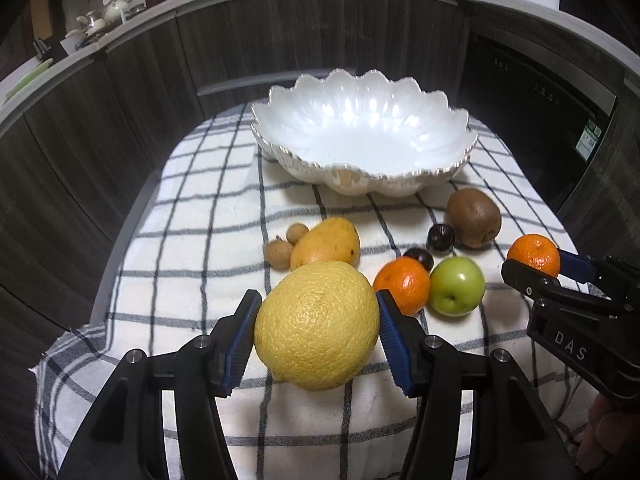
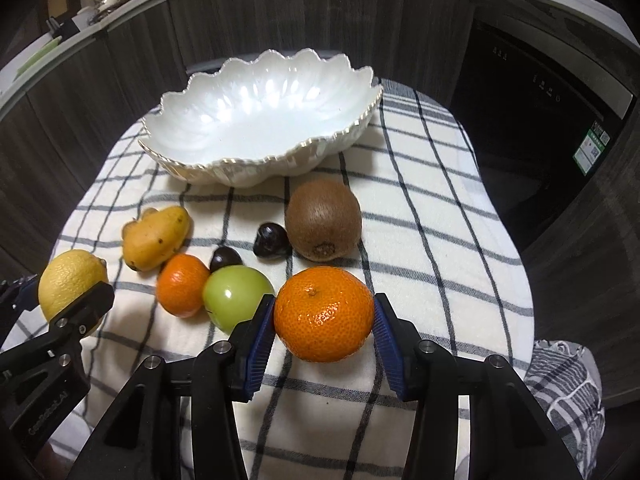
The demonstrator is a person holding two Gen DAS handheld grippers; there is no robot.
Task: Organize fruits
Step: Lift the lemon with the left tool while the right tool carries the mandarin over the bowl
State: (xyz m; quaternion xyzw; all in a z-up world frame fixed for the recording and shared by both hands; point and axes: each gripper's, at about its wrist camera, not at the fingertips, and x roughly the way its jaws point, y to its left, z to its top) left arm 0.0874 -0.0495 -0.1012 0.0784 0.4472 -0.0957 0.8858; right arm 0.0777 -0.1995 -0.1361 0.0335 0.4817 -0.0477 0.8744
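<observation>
I have barely started: the white bowl (image 1: pixel 362 140) at the far end of the bench (image 1: pixel 192 208) holds nothing, and every fruit is outside it. My left gripper (image 1: pixel 318 322) is clenched on the lemon (image 1: pixel 317 324), pads pressed to both its sides, at the near left. My right gripper (image 2: pixel 325 316) grasps a mandarin (image 2: pixel 325 314) at the near right the same way. I cannot tell whether either fruit is lifted off the cloth. Left to go: the mango (image 1: pixel 326 242), two walnuts (image 1: pixel 280 253), the second mandarin (image 1: pixel 403 285), the green apple (image 1: pixel 457 286), two dark plums (image 1: pixel 441 239) and the kiwi (image 1: pixel 473 218), all lying between me and the bowl.
</observation>
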